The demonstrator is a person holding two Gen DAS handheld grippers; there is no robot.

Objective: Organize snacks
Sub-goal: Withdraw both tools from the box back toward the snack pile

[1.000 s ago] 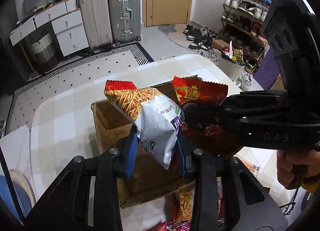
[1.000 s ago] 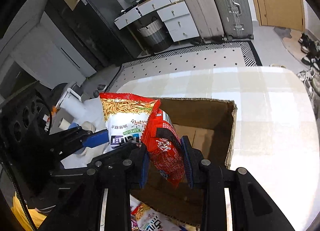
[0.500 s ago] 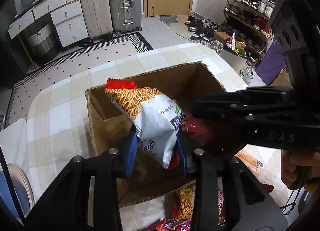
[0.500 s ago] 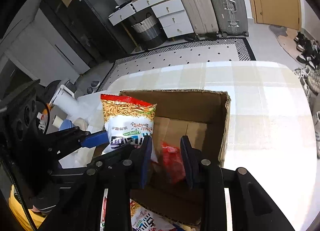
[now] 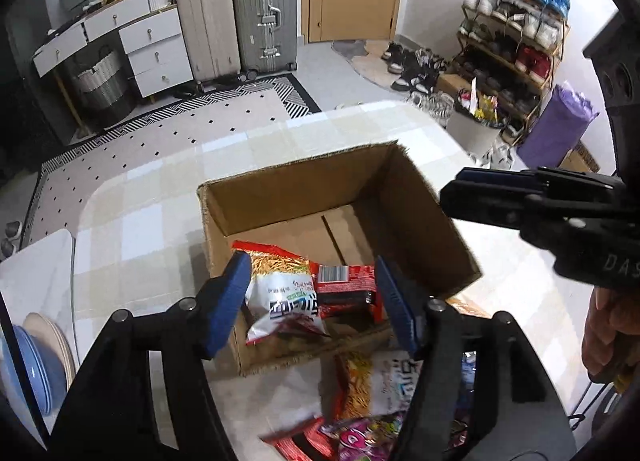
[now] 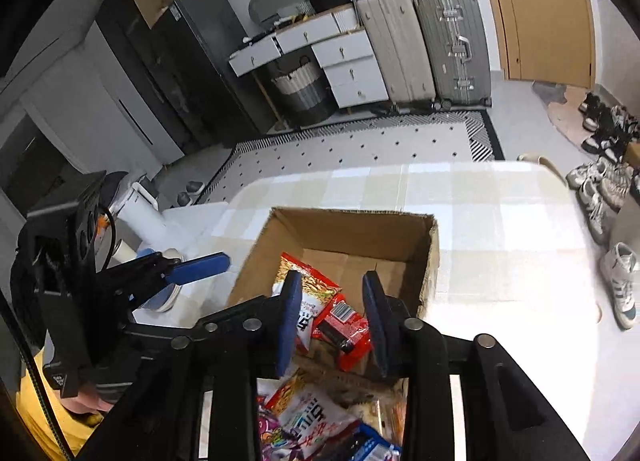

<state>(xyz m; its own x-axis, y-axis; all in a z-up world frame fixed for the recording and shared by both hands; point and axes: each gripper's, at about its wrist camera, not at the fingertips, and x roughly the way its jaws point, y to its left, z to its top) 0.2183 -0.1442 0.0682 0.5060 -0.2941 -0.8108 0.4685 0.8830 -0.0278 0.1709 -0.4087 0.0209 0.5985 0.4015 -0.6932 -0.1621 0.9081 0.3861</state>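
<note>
On the checked table [image 5: 160, 197], both snack bags [image 5: 280, 293] lie boxed below spread, just-opened empty tongs [image 5: 312, 301].

Left tongs [image 5: 312, 303] just opened; snack bags [image 5: 308, 293] lie in box [image 5: 304, 189].

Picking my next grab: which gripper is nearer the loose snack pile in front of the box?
Left. The left gripper hangs just beyond the snack pile; the right gripper sits farther off, at the cardboard box's far corner.

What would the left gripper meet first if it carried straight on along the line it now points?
Probably the white noodle-snack bag lying in the cardboard box; the left gripper hangs open above it, though depth is uncertain.
</note>
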